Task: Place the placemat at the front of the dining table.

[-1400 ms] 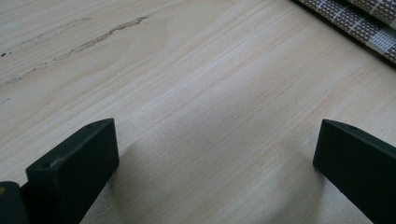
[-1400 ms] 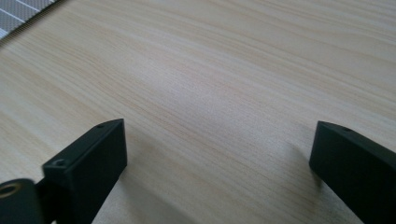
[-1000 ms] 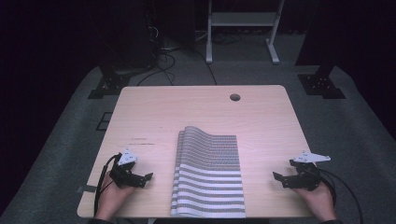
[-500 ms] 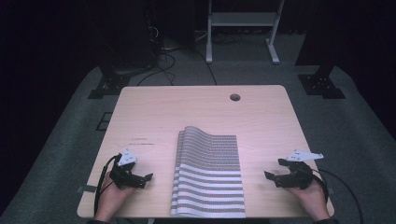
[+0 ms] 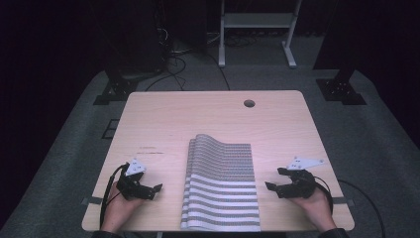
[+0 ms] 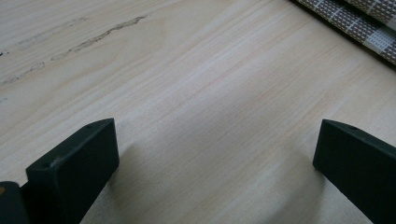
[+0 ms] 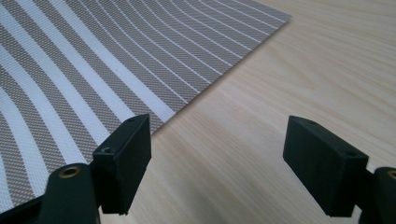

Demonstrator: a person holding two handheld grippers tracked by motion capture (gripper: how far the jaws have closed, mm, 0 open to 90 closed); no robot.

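Right tongs (image 5: 274, 179), apart w/ nothing between but just been closing, could skid over the striped mat's (image 5: 223, 186) edge & rumple it on the surface (image 5: 198, 119); left tongs (image 5: 153, 191) apart, idle.

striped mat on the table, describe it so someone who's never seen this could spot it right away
On the pale wooden table, look at the near edge, midway between the person's two hands. The striped mat lies there, a folded grey woven rectangle with white bands. It is the table's one patterned thing, unlike the black hand-held gripper on either side.
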